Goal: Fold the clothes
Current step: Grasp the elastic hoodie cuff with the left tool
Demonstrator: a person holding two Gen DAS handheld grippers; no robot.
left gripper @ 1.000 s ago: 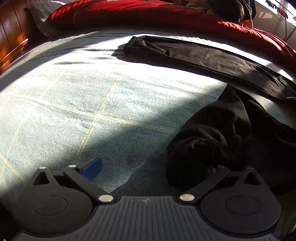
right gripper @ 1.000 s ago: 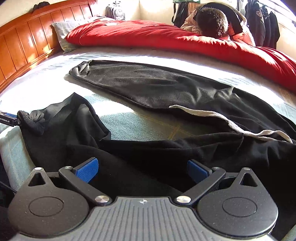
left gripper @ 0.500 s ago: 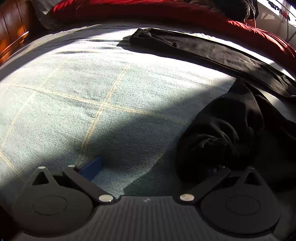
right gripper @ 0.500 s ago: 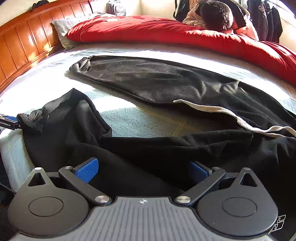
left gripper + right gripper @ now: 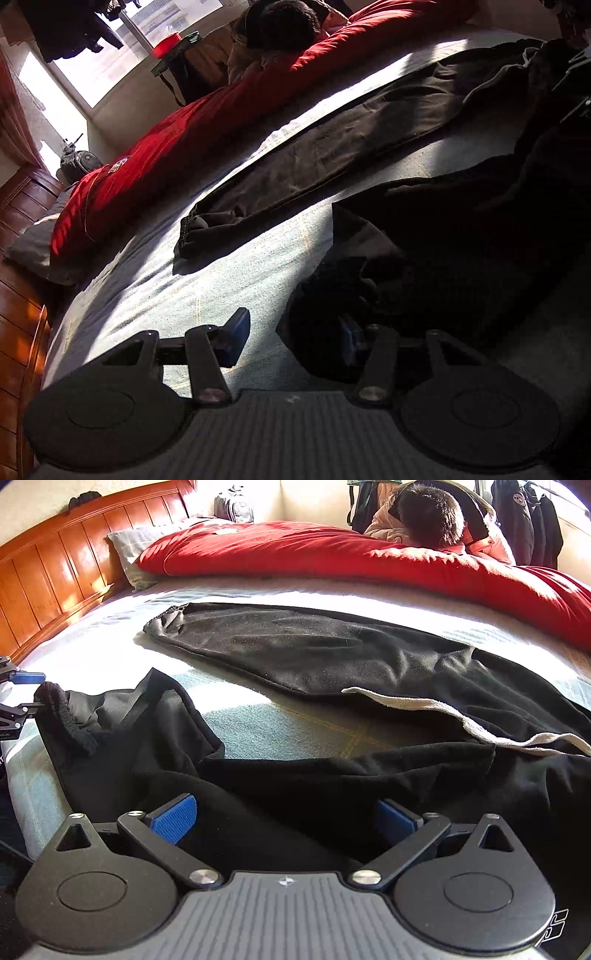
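Bed [image 5: 280,734]: pale blue-green cover with thin yellow lines, sunlit across the middle, a wooden headboard [image 5: 55,572] at its far left in the right wrist view.
Red duvet [image 5: 332,557]: bunched along the bed's far side; a person's dark-haired head [image 5: 430,513] rests on it.
Black trousers [image 5: 332,653]: spread across the bed, far leg lying flat with its cuff toward the headboard, near leg rumpled, a pale drawstring [image 5: 461,720] trailing over the waist end.
Right claw [image 5: 286,818]: wide open, blue pads on either side of the dark cloth near the waist, not pressing it.
Left claw [image 5: 293,339]: jaws have just been closing; the near leg's bunched cuff [image 5: 332,295] sits at the right pad, with a clear gap to the left pad, so no grip is visible.
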